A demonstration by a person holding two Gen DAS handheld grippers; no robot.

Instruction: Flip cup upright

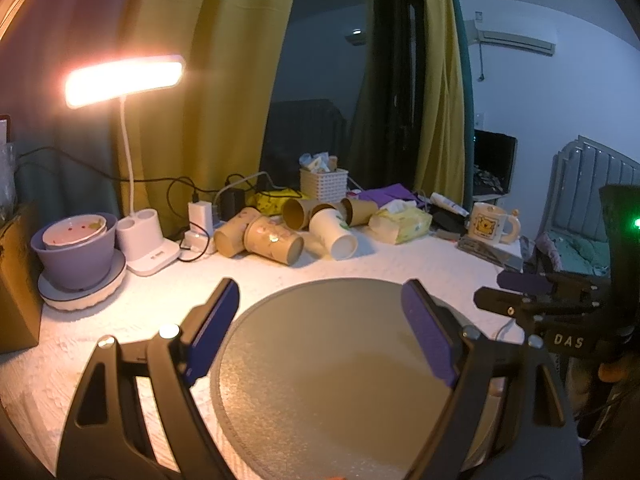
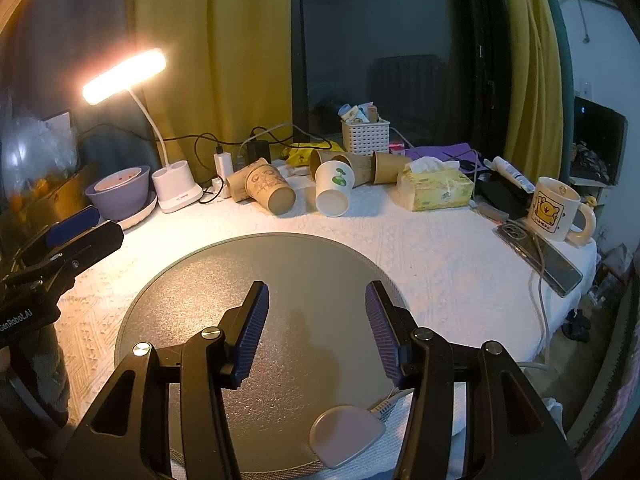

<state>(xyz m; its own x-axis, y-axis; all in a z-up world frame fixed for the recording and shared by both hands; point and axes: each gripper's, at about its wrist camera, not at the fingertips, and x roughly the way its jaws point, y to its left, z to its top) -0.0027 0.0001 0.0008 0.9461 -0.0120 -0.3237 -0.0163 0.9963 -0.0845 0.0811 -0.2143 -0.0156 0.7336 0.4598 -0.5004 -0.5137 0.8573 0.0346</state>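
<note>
Several paper cups lie on their sides in a heap at the back of the table. A white cup with a green print (image 2: 334,188) (image 1: 334,234) lies with its mouth toward me. A brown printed cup (image 2: 272,190) (image 1: 276,238) lies to its left, and more brown cups (image 2: 384,166) lie behind. My left gripper (image 1: 322,320) is open and empty above the round grey mat (image 1: 320,380). My right gripper (image 2: 316,316) is open and empty above the same mat (image 2: 260,276), and also shows in the left wrist view (image 1: 520,292).
A lit desk lamp (image 2: 176,190) and a purple bowl on a plate (image 2: 120,190) stand at the back left. A tissue pack (image 2: 436,184), white basket (image 2: 366,136), bear mug (image 2: 556,212) and phone (image 2: 548,260) sit to the right. A small pink disc (image 2: 346,434) lies on the mat's near edge.
</note>
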